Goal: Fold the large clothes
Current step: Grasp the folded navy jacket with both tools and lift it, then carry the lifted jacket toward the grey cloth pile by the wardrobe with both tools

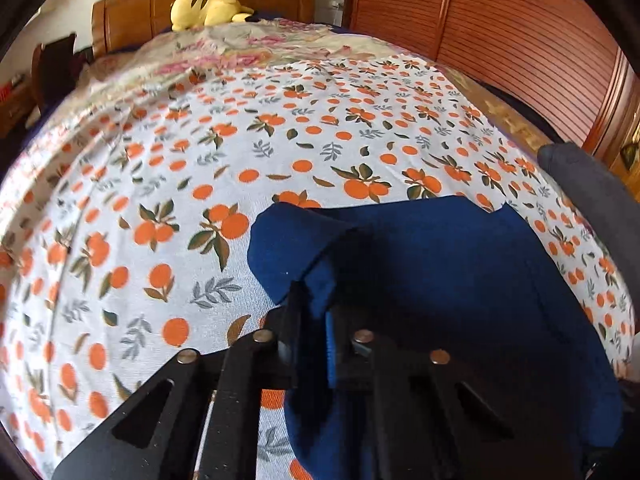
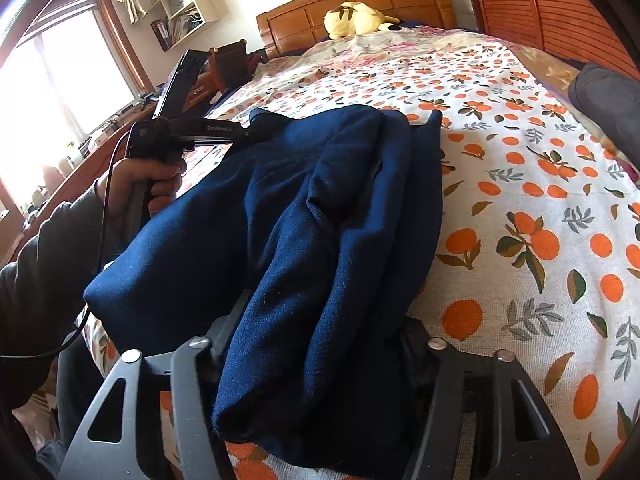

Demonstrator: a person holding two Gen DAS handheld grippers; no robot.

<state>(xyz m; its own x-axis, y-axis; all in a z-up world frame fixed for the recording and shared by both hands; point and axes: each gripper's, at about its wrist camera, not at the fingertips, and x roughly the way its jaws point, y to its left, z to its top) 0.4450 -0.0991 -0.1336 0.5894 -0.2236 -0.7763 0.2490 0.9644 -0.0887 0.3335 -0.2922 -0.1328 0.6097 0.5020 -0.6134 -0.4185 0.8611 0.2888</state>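
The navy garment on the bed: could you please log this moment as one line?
left claw: shut on navy garment | right claw: shut on navy garment | garment: bunched over orange-print sheet

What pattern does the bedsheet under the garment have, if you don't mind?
Oranges and leaves on white, seen on the bedsheet; clearest in the left wrist view.

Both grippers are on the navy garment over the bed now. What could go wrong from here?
1. The left gripper pinches only a narrow fold of the garment; a pull may slip it free.
2. The cloth is bunched in thick ridges at the right gripper, so a fold made now would likely trap wrinkles.
3. The loose sheet under it could drag and rumple along.
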